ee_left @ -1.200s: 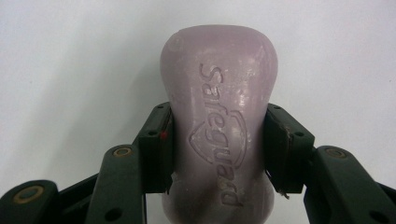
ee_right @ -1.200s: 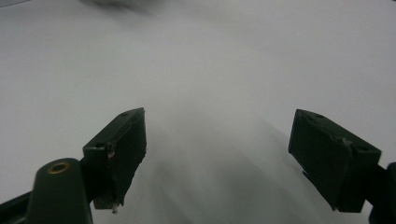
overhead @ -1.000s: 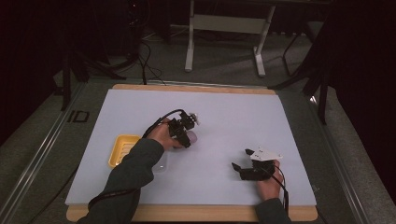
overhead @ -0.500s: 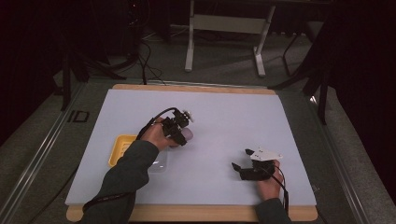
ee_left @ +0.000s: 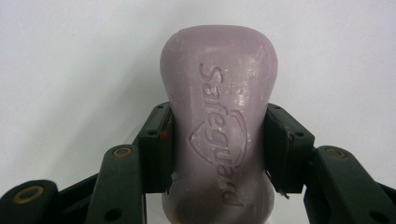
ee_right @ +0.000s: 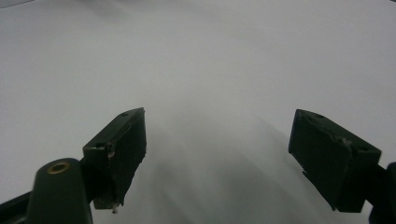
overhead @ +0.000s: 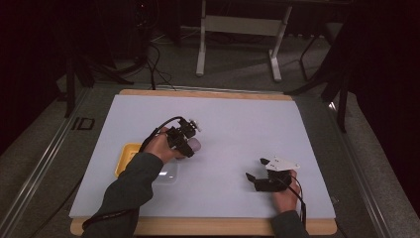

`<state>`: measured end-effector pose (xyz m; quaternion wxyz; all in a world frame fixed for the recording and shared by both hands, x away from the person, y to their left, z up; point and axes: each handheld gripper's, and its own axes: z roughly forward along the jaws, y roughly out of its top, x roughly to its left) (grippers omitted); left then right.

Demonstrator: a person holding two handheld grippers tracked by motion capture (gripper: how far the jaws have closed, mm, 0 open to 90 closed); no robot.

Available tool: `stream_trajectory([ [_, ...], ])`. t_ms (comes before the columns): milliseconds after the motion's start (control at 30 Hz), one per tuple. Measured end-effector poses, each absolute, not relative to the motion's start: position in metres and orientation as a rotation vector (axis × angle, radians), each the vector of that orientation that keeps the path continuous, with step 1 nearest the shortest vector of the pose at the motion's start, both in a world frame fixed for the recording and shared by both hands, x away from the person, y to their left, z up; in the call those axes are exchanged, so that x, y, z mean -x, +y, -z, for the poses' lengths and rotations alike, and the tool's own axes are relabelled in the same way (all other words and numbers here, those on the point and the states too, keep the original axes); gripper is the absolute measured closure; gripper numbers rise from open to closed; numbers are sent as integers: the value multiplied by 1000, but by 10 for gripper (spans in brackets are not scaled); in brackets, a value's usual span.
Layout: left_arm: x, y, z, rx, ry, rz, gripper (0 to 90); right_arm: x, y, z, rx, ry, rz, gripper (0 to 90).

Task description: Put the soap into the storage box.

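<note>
I see the white table top [overhead: 237,124] spread across most of the high view, edged in light wood, with dark floor and a metal stand beyond it. On its near left side sits a yellow tray [overhead: 125,157], and just beside that, toward me, a clear plastic lid or dish [overhead: 167,172] partly under my left sleeve. My left gripper [overhead: 187,144] hangs above the sheet a little right of the tray, and its jaws are clamped on the waist of a pale lilac soap bar [ee_left: 218,126]; in the left gripper view both pads press the bar's narrow middle from either side, the embossed brand name faces the camera, and the rounded far end sticks out past the jaw tips over bare white surface. My right gripper [overhead: 253,177] rests low on the near right of the table, well apart from the soap, with its jaws spread wide and nothing between them but the white sheet.
</note>
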<state>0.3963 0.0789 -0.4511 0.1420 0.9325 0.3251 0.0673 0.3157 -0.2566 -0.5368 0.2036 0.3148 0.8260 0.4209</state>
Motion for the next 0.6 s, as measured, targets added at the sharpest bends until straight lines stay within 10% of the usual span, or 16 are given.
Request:
stream_trajectory([
  [600, -385, 101, 451, -2639, 989, -193, 499, -315, -256, 537, -879, 2302, -1171, 187],
])
